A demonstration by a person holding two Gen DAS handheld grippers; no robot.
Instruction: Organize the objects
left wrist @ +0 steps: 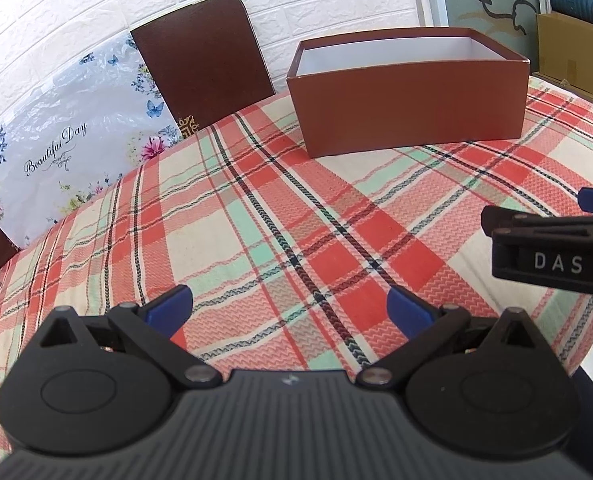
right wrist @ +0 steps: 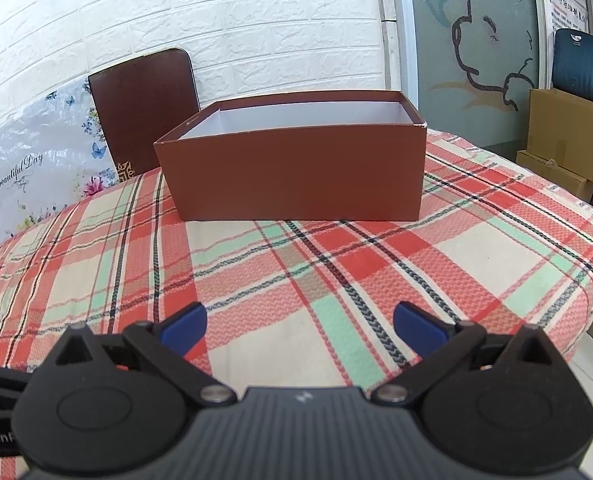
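Observation:
An open brown box point(left wrist: 408, 100) with a white inside stands on the plaid tablecloth at the far side; it also shows in the right wrist view point(right wrist: 296, 172). Its contents are hidden by the near wall. My left gripper point(left wrist: 290, 306) is open and empty, low over the cloth, well short of the box. My right gripper point(right wrist: 300, 326) is open and empty, also short of the box. The right gripper's body shows at the right edge of the left wrist view point(left wrist: 552, 252). No loose objects show on the cloth.
A plaid tablecloth point(left wrist: 256, 220) covers the table. A brown chair back point(left wrist: 204, 60) and a floral plastic bag point(left wrist: 64, 132) stand behind the table at the left. Cardboard boxes point(right wrist: 568, 144) sit on the floor at the right. The table's right edge point(right wrist: 592, 300) drops off.

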